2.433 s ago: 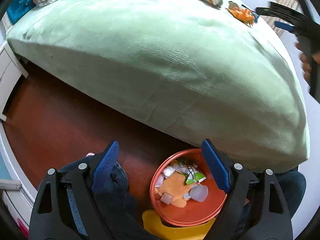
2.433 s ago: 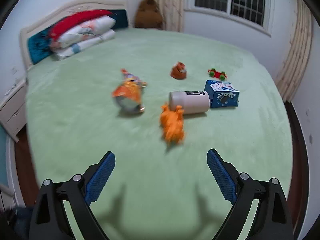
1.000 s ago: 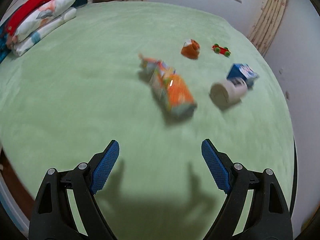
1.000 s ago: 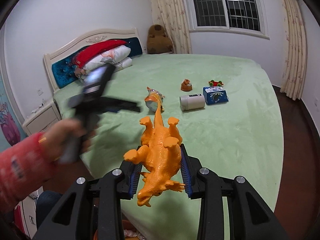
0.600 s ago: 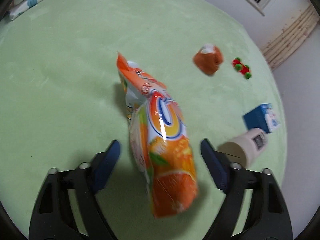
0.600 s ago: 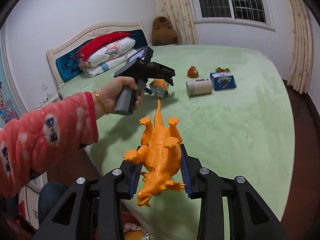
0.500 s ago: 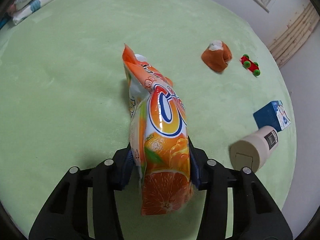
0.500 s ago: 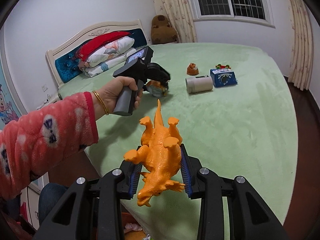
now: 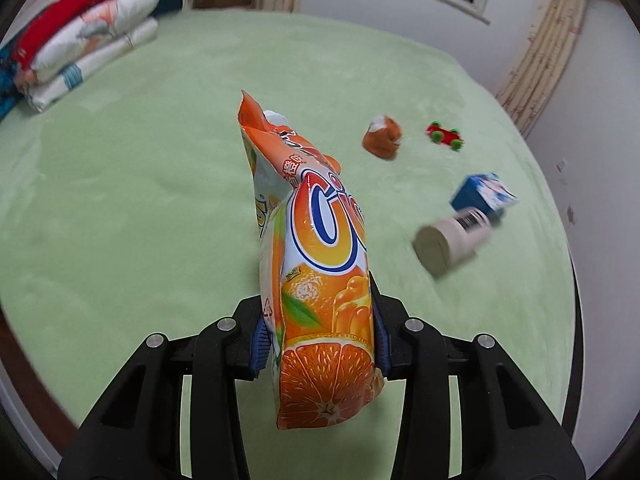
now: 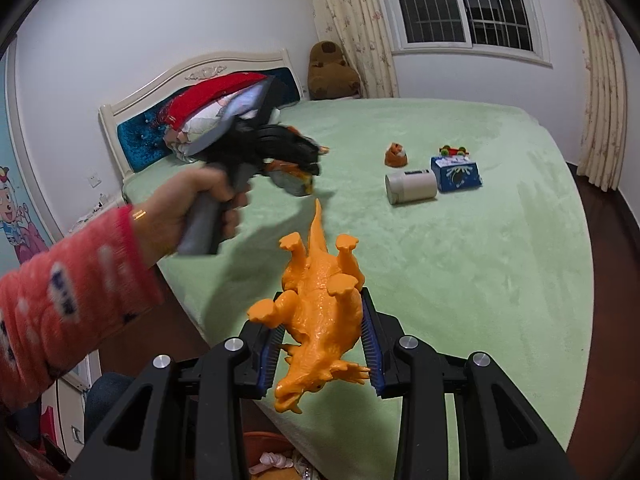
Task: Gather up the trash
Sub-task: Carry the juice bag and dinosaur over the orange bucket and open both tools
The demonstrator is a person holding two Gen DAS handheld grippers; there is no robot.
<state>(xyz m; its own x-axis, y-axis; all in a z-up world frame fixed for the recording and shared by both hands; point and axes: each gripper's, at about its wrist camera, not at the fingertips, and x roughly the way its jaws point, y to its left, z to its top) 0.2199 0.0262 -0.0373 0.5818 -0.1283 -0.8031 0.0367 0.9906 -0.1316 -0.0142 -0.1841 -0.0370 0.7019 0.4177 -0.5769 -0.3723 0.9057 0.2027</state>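
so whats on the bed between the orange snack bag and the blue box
In the left wrist view, a white cylinder lies on its side between the snack bag and the blue box.

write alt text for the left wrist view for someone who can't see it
The left gripper has its jaws closed on an orange snack bag, held above a green bed. Beyond it on the bed lie a beige cylinder, a blue box, a small red toy car and a small orange-brown item.

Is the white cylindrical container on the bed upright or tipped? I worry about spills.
Tipped: the white container lies on its side on the green bed cover, beside the blue box.
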